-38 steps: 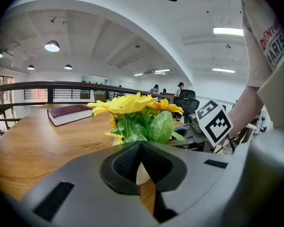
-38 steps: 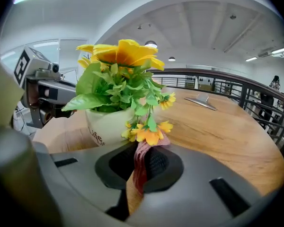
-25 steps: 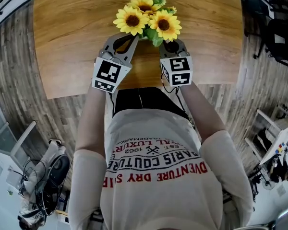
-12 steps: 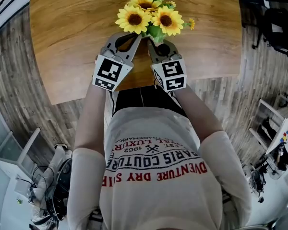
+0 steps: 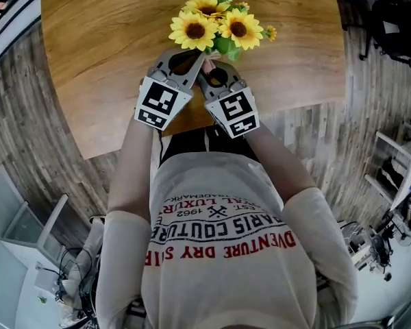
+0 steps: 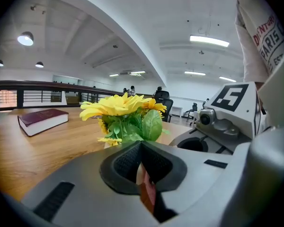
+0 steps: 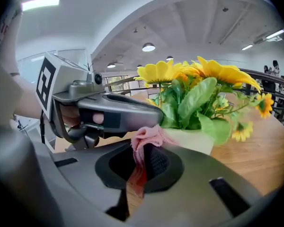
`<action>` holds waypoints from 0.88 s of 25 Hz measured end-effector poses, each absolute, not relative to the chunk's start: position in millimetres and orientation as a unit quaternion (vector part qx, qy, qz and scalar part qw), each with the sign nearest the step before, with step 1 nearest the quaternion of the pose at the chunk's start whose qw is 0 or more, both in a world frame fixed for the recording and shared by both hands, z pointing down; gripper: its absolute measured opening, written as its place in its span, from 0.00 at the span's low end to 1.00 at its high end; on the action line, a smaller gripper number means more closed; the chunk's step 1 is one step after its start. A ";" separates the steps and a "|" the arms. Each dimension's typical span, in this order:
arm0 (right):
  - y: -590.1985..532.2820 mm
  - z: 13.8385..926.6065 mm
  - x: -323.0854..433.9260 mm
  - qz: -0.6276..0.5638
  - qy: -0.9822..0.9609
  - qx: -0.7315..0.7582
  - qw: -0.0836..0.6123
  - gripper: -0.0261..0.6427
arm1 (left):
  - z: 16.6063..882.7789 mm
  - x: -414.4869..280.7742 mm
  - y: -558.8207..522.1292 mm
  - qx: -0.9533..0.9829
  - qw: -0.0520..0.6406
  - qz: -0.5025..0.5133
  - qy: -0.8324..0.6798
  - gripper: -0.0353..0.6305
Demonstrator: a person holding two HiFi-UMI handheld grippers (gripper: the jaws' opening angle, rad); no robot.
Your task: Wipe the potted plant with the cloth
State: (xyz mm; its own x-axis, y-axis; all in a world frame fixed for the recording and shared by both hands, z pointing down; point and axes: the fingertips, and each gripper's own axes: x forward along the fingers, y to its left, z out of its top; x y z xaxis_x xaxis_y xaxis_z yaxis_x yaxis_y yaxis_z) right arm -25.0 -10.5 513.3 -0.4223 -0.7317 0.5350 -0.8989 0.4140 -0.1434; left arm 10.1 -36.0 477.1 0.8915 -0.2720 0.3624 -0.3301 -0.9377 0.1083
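The potted plant has yellow sunflowers and green leaves in a white pot and stands on the wooden table. My right gripper is shut on a pink cloth. The cloth bunches up above the pads, right at the pot's near side. My left gripper is shut, its tip close under the leaves. A thin reddish sliver shows in its slit; I cannot tell what it is. In the head view the left gripper and right gripper meet tip to tip below the flowers.
A dark red book lies on the table to the plant's left. The table's near edge runs just under both grippers. Office chairs stand beyond the far side. Cables and gear lie on the floor.
My right gripper has swung left with the cloth, closing in on the left gripper and the pot's front. The left gripper has stayed where it was.
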 end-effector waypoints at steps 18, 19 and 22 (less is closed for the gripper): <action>30.5 508.8 90.9 0.232 -0.769 0.556 0.214 0.09 | 479.0 9.5 -31.4 0.933 0.152 0.174 -0.276 0.08; 29.2 509.8 101.8 0.233 -0.768 0.556 0.217 0.09 | 478.5 10.7 -31.7 0.930 0.151 0.174 -0.286 0.08; 19.6 510.7 138.9 0.231 -0.764 0.557 0.229 0.09 | 480.4 12.3 -34.9 0.917 0.155 0.177 -0.321 0.08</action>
State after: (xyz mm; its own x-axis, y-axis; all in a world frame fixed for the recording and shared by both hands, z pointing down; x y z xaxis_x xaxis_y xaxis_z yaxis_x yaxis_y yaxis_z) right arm 138.9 19.6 510.7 -0.2736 -0.7452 0.6081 -0.9574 0.2715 -0.0981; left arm 12.3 -34.9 480.4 0.7312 -0.5334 0.4252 -0.6436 -0.7460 0.1710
